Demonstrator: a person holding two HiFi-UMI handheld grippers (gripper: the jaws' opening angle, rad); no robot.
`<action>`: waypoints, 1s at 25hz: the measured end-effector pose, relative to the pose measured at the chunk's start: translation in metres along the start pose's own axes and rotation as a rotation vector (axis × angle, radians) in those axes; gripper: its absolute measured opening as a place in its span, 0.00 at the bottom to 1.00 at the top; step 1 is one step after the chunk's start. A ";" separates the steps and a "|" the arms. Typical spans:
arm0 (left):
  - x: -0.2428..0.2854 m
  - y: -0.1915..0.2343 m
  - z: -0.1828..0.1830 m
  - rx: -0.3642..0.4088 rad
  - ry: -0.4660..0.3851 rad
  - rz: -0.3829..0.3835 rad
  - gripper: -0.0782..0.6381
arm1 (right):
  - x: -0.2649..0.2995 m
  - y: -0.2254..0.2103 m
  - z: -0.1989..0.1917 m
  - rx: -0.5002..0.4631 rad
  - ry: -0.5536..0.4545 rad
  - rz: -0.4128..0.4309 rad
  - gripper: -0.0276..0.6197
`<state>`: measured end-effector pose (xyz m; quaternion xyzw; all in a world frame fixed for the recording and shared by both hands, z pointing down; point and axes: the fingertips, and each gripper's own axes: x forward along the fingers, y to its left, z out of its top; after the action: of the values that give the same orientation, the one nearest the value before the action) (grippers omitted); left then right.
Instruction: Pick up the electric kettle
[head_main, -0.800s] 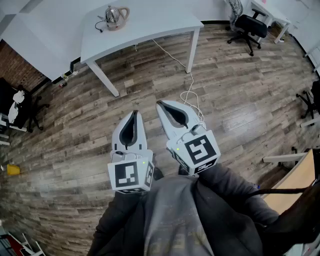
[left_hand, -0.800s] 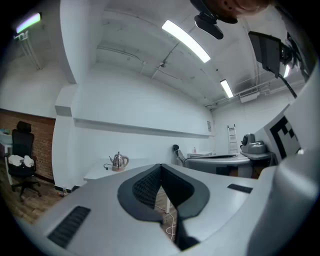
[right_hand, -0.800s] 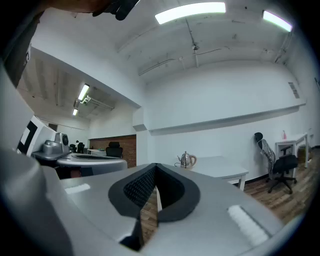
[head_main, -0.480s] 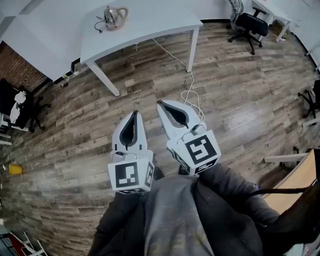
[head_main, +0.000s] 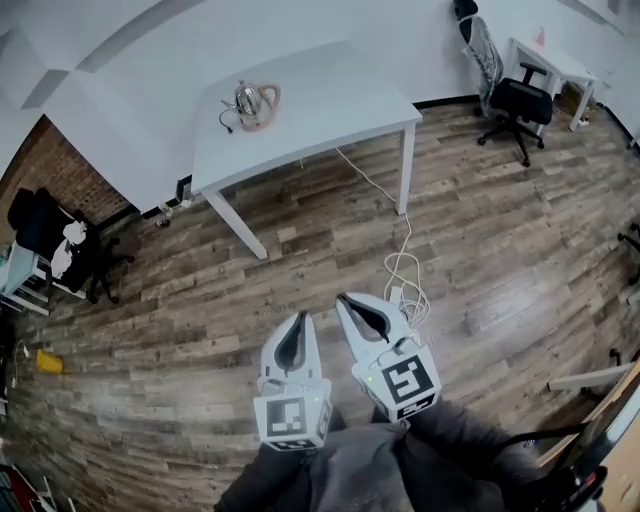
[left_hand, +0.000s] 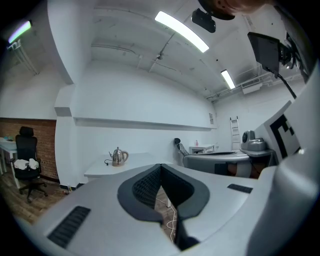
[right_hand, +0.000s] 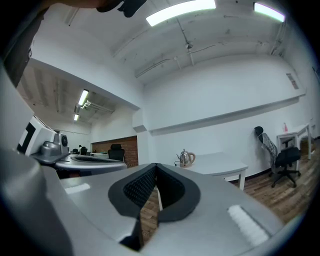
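On the far table (head_main: 335, 90) the electric kettle (head_main: 253, 101) looks tiny, details unclear; left tool (head_main: 298, 317) and right tool (head_main: 344, 298) pressed together.

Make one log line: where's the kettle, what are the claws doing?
electric kettle: on white table, untouched | left claw: shut, empty | right claw: shut, empty | both: far from table

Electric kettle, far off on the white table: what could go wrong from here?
The white cable looped on the wooden floor lies between the person and the white table: a possible trip or snag. The left tool and right tool are shut and must open before reaching the steel electric kettle, whose black cord might drag.
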<state>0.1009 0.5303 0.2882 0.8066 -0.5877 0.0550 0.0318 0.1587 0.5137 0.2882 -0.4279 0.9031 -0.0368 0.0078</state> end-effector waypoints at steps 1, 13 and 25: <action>0.000 -0.005 -0.003 -0.007 0.010 0.005 0.11 | -0.003 -0.004 -0.002 0.019 0.007 -0.003 0.05; 0.033 0.017 -0.003 -0.036 0.022 0.027 0.11 | 0.024 -0.032 -0.011 0.084 0.067 -0.032 0.05; 0.080 0.104 0.016 -0.065 -0.052 0.016 0.11 | 0.105 -0.025 -0.003 0.036 0.074 -0.072 0.05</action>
<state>0.0272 0.4211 0.2813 0.8016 -0.5962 0.0150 0.0425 0.1115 0.4172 0.2949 -0.4581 0.8860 -0.0691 -0.0193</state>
